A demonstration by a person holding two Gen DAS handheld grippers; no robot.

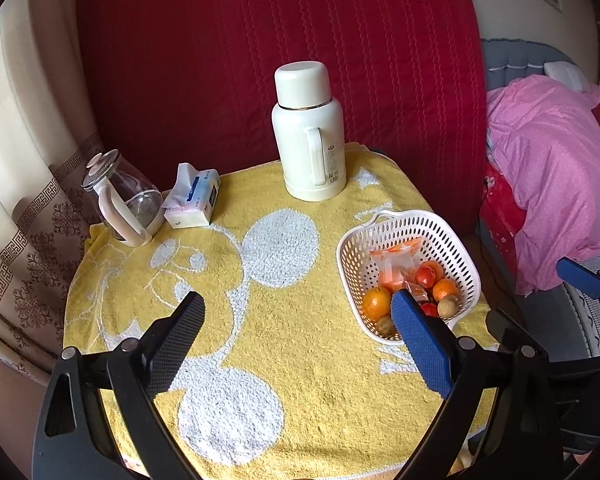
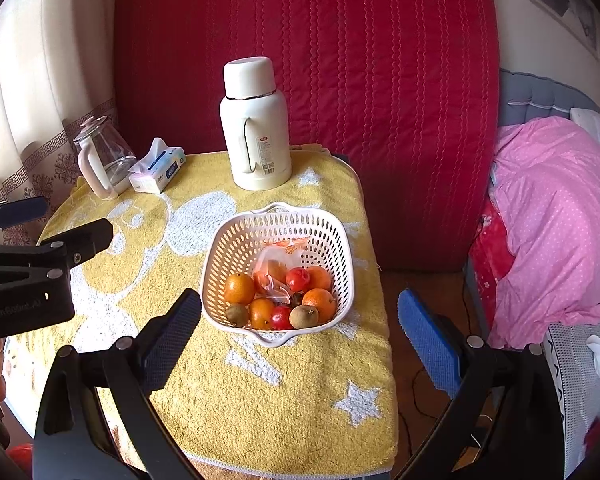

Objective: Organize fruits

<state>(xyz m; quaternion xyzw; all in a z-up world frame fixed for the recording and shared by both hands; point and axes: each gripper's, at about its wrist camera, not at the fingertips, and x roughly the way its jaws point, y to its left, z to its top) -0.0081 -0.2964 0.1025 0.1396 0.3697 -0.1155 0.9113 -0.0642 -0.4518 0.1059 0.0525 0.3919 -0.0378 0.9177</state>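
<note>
- Left gripper (image 1: 296, 312) spread wide, empty, above the yellow towel (image 1: 300, 360), likely waiting.
- Right gripper (image 2: 300, 312) gapes, empty, basket (image 2: 228, 256) at twelve o'clock, framing the fruit (image 2: 240, 288).

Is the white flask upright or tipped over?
Upright: the flask stands on its base on the yellow towel, cap on top.

Yellow, red and white dominate what I see.

I see a yellow towel (image 2: 228, 392) with white blobs and stars, a white perforated basket (image 2: 236, 248) of orange, red and brown fruit, a cream flask (image 2: 256, 128) at twelve o'clock, a quilted red cover (image 2: 380, 100) behind, and pink white-dotted bedding (image 2: 552, 216) at three o'clock.
</note>
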